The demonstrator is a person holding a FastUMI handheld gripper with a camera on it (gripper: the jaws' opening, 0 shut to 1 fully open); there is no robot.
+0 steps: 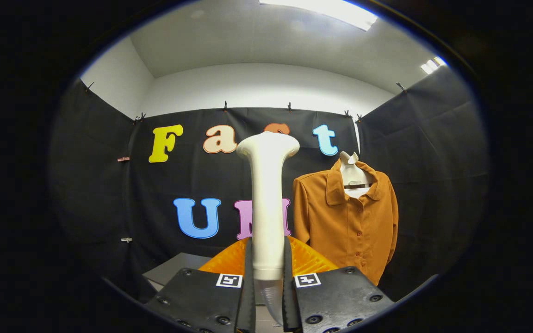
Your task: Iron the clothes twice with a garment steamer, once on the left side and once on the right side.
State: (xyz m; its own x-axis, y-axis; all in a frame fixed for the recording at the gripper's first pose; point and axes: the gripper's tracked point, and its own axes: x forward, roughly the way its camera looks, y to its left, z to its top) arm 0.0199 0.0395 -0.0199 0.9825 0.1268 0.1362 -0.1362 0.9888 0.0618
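Gripper view, nearest first: the gripper (266,277) has both fingers pressed against the lower handle of the garment steamer (266,203), one on each side, so the handle is pinched between them. A square printed marker (229,280) sits on top of the left finger block and another on the right. The steamer rises upright from between the fingers, its cream handle widening into a flared head at the top. Just behind the fingers, an orange ribbed part (303,259) bulges out on both sides of the handle. Beyond that, lower and to the left, a grey table (169,270) corner shows. Farther back, right of the steamer, an orange-brown buttoned shirt (345,222) hangs on a pale hanger form (353,173) against the black booth wall, well apart from the steamer head.
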